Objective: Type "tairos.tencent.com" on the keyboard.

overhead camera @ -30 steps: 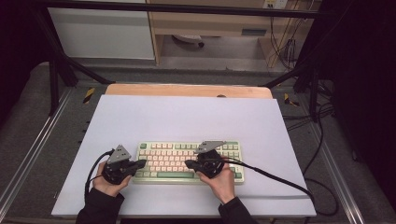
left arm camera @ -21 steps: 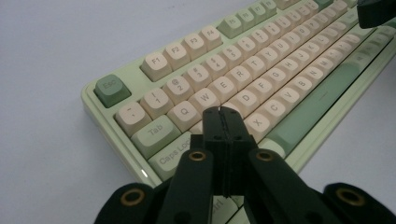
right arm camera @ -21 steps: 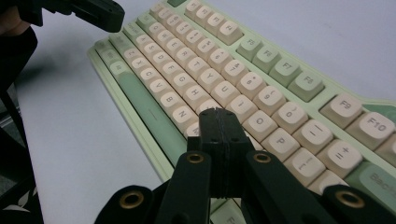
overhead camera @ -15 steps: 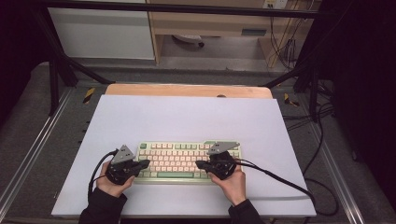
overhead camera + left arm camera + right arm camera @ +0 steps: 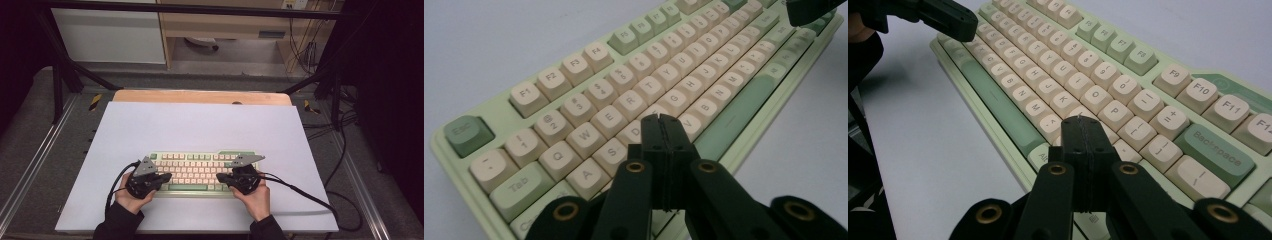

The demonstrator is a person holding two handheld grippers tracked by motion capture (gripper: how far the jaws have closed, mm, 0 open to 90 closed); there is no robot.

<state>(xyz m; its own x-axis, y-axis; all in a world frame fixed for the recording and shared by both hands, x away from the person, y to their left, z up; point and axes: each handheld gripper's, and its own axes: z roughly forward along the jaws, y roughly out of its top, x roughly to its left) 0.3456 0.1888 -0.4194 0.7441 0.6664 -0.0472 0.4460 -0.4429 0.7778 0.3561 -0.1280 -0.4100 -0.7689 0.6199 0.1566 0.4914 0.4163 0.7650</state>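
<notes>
A pale green mechanical keyboard (image 5: 202,172) with cream keycaps lies near the front edge of a white tabletop (image 5: 200,125), squarely between a person's two hands. The left gripper (image 5: 165,178) hovers over the keyboard's left end, and the right gripper (image 5: 222,177) over its right end, each trailing a black cable (image 5: 300,192) across the table.

In the left gripper view, the left gripper (image 5: 663,120) has its two black jaws pressed flat together with nothing between them, the tips poised above the home row close to the D and F keys; whether they touch a key cannot be told. The green Esc key (image 5: 466,135) sits at the near corner and the long green spacebar (image 5: 734,117) runs along the front edge.

In the right gripper view, the right gripper (image 5: 1082,120) is likewise closed on nothing, its tips over the keys just below P, near the right end of the spacebar. The green Backspace key (image 5: 1220,152) lies to the side, and the other gripper's dark jaw tip appears at the far end of the board.
</notes>
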